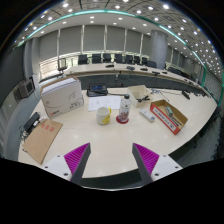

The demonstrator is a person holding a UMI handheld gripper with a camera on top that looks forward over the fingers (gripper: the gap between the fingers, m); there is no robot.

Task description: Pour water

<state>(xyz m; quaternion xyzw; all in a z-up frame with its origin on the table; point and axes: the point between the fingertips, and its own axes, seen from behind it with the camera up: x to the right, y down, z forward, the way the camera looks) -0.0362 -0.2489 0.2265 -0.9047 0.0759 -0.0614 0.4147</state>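
A clear plastic bottle with a red label stands upright on the white table, well beyond my fingers. Just left of it sits a small yellow cup. My gripper hovers above the table's near part, open, with nothing between its magenta pads. Both fingers are apart from the bottle and the cup by a wide stretch of bare table.
A brown cardboard piece lies at the left near edge. A white box-like device sits behind it. An open orange and brown box lies to the right of the bottle. Papers and cables lie farther back.
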